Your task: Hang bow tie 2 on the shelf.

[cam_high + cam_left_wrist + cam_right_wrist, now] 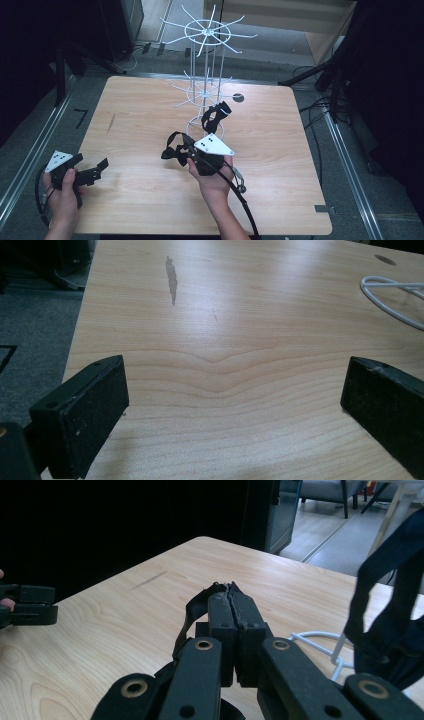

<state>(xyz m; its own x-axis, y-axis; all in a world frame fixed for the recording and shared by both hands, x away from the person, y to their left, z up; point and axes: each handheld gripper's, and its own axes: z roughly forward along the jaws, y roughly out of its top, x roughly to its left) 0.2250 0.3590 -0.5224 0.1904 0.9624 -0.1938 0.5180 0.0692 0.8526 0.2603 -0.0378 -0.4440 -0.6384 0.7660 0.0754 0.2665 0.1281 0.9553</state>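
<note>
A white wire display rack (206, 75) stands at the back middle of the wooden table (280, 165). One black strap piece (216, 116) hangs on a low arm of it. Just in front of the rack's base, my right gripper (187, 149) is shut on a second black strap piece (172, 150), which hangs to its left. In the right gripper view the jaws (231, 592) are pressed together on that strap (192, 610), with the hung piece (390, 615) close on the right. My left gripper (102, 167) is open and holds nothing, low over the table's front left (235, 405).
The rack's white base ring (395, 297) lies on the table ahead and to the right of the left gripper. A dark scuff (171, 277) marks the wood at the left. A round hole (238, 97) sits behind the rack. Dark equipment and cables surround the table.
</note>
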